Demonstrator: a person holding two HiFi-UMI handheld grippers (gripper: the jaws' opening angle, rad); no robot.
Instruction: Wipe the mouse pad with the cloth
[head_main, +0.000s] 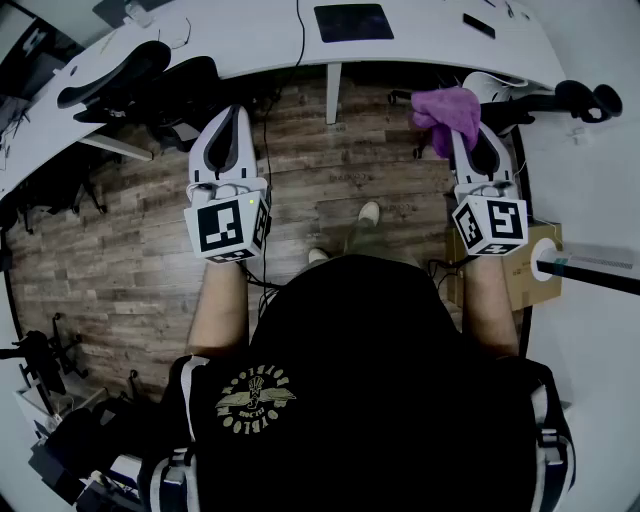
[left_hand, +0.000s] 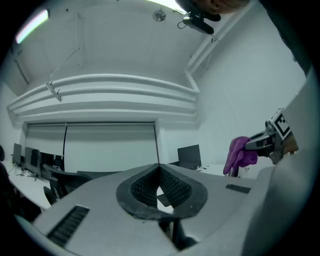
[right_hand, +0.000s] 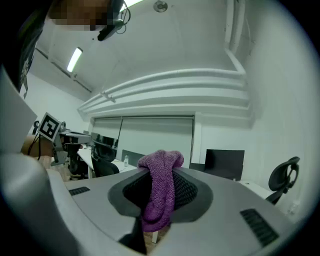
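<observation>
- Clearly soft and light, the purple cloth (head_main: 447, 108) droops limp at the head view's upper right, with the right gripper (head_main: 475, 140) clamped on its bunched middle.
- Left gripper (left_hand: 160, 170): jaws together, empty.
- Dark mouse pad (head_main: 353, 22) lies top centre on the desk (head_main: 250, 40), well apart.

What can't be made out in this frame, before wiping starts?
Mouse pad: head view, too small to judge any dirt; neither gripper view shows it.
Cloth: right gripper view, lower end hidden behind the body of the right gripper, so its full size is unclear.
Dark item on the desk: head view, too small to identify.
</observation>
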